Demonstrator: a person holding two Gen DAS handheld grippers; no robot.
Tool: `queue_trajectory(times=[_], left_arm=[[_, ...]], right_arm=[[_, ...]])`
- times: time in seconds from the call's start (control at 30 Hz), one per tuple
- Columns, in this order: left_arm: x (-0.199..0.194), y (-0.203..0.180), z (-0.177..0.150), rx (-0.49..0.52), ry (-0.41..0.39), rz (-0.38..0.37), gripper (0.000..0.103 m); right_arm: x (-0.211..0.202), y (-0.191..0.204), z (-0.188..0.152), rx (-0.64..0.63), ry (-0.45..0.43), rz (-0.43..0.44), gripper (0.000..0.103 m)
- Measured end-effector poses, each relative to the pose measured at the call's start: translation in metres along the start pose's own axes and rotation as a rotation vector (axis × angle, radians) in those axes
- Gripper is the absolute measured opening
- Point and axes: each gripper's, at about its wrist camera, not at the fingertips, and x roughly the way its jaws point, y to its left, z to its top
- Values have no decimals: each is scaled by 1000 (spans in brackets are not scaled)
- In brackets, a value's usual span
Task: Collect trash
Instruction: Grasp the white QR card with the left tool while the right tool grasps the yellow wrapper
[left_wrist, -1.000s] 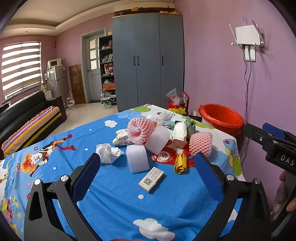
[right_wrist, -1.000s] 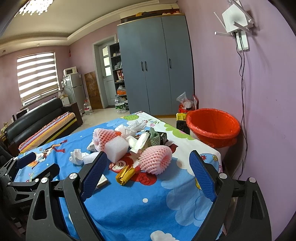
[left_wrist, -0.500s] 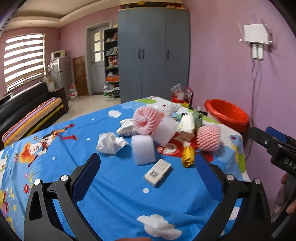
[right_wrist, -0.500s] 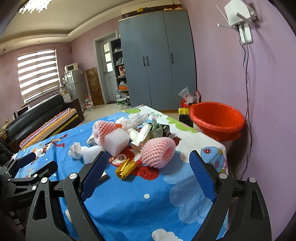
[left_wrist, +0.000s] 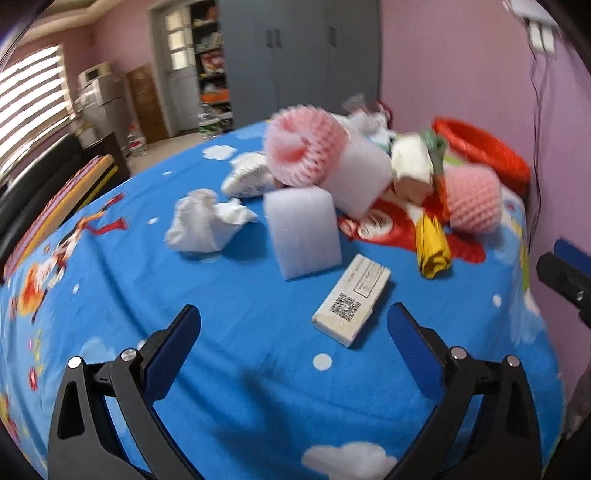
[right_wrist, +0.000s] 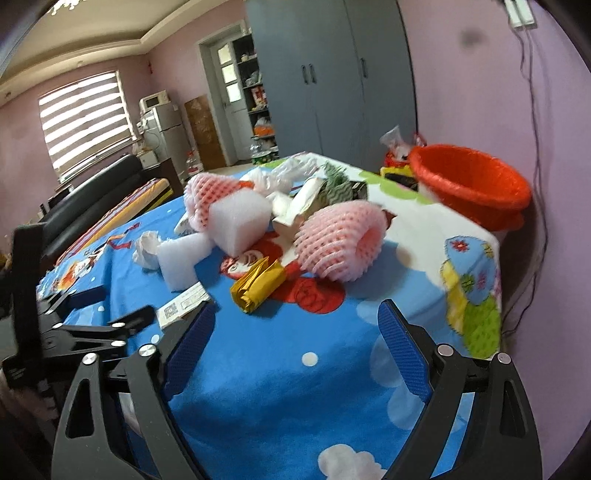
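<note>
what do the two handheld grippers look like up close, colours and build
Both match. The left gripper and the right gripper each have a matte black frame with triangular cut-outs, silver round bolt heads at the joints, and two jaws faced with flat blue pads; on the right one the pads show a fine ribbed texture. No cables or sleeves are visible.

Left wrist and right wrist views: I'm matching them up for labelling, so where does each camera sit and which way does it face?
Left wrist: on the left gripper, open, facing the small white box and foam block; the other gripper's tip shows at right.
Right wrist: on the right gripper, open, facing the yellow wrapper and red basin; the left gripper shows at left.
Shared: box, foam block, wrapper, basin.
</note>
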Motion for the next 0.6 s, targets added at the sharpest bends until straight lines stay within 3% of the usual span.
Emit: queue_trajectory(times=[0.37, 0.43, 0.47, 0.6], left_arm=[[49, -20, 11, 109, 136, -107, 65], [49, -20, 11, 120, 141, -138, 52], [49, -19, 11, 123, 147, -161, 35], [41, -5, 8, 115, 140, -176, 32]], right_arm=[[41, 9, 9, -45, 85, 31, 69], [51, 12, 11, -40, 105, 45, 67], [55, 14, 11, -38, 117, 56, 63], [71, 27, 10, -57, 148, 86, 60]])
